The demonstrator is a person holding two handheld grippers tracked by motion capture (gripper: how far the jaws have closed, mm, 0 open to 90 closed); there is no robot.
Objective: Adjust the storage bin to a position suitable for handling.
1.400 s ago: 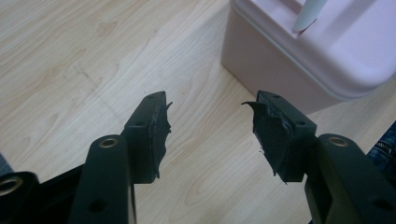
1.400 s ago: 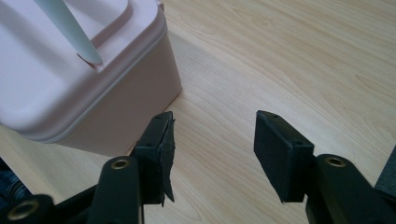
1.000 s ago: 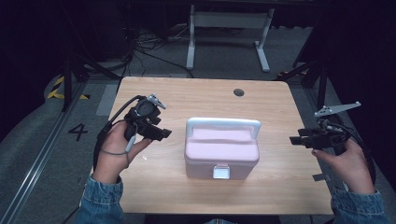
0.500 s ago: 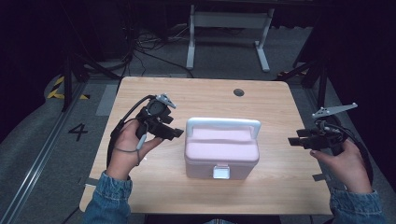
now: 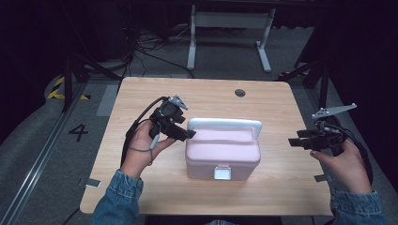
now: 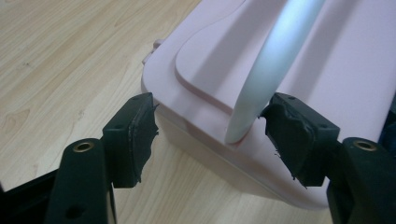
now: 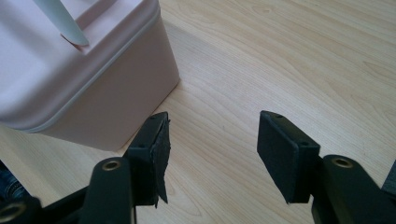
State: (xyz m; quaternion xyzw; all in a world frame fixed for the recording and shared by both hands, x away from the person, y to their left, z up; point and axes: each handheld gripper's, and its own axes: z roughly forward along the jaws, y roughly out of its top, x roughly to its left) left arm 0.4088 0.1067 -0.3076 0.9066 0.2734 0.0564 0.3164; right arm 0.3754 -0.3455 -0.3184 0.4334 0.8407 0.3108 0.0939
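Observation:
A pink lidded box (image 5: 223,154) with a pale upright handle (image 5: 225,124) stands in the middle of the wooden table (image 5: 281,108). My left gripper (image 5: 190,133) is at the box's left end. In the left gripper view its jaws (image 6: 210,126) straddle the foot of the handle (image 6: 275,60) above the lid (image 6: 327,93). They have just been opening, and the pads do not press on the handle. My right gripper (image 5: 293,141) hovers open to the right of the box, apart from it. Its view (image 7: 212,140) shows the box's corner (image 7: 70,79).
A white latch (image 5: 222,173) sits on the box's front face. A dark round hole (image 5: 240,93) marks the table's far side. A white metal frame (image 5: 230,23) stands on the floor beyond the table. Bare wood lies on both sides of the box.
My left hand has moved right and slightly down to the box's left end, and its jaws have widened around the handle's foot. The right hand has stayed put.

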